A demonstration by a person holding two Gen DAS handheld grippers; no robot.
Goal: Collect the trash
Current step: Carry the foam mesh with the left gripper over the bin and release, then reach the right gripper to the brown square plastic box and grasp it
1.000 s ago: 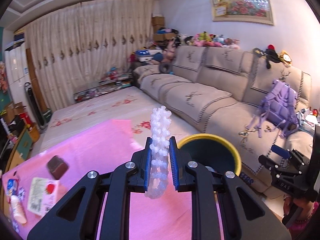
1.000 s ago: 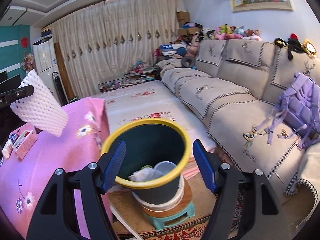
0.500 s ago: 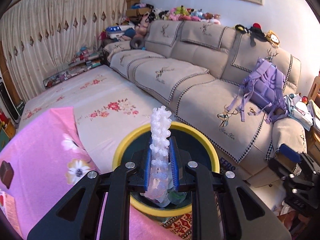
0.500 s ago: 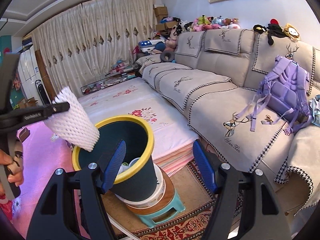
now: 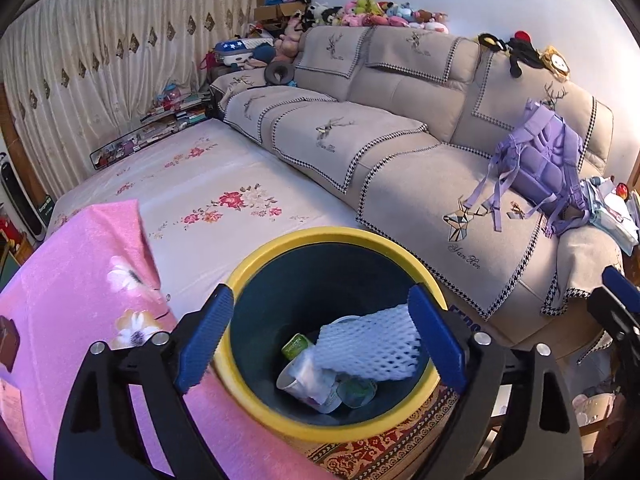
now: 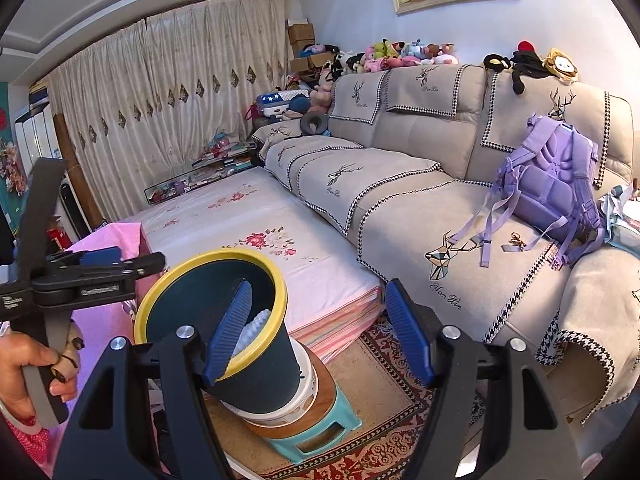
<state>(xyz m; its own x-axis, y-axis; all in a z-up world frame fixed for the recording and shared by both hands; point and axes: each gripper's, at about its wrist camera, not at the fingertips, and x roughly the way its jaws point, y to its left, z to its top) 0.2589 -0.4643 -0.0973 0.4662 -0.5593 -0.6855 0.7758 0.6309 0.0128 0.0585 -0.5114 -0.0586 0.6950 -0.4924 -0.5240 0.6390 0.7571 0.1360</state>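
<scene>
A dark bin with a yellow rim [image 5: 304,242] stands below my left gripper [image 5: 320,338], which is open and empty right above it. The white foam net [image 5: 368,350] lies inside the bin on cups and wrappers [image 5: 316,380]. In the right wrist view the bin [image 6: 256,364] stands on a white tub and a teal stool, and the foam net [image 6: 256,322] shows just inside its rim. My right gripper [image 6: 316,330] is open and empty, to the right of the bin. The left gripper [image 6: 100,270] shows there above the bin's left side.
A pink flowered cloth [image 5: 80,280] covers the table at the left, with a brown item [image 5: 8,342] on it. A low bed with a flowered sheet [image 5: 224,184] lies behind the bin. A beige sofa [image 5: 400,152] carries a purple backpack [image 5: 544,160]. A patterned rug [image 6: 384,432] covers the floor.
My left gripper opened over the bin and let go of the foam net, which fell into the bin. The right gripper drifted a little to the right.
</scene>
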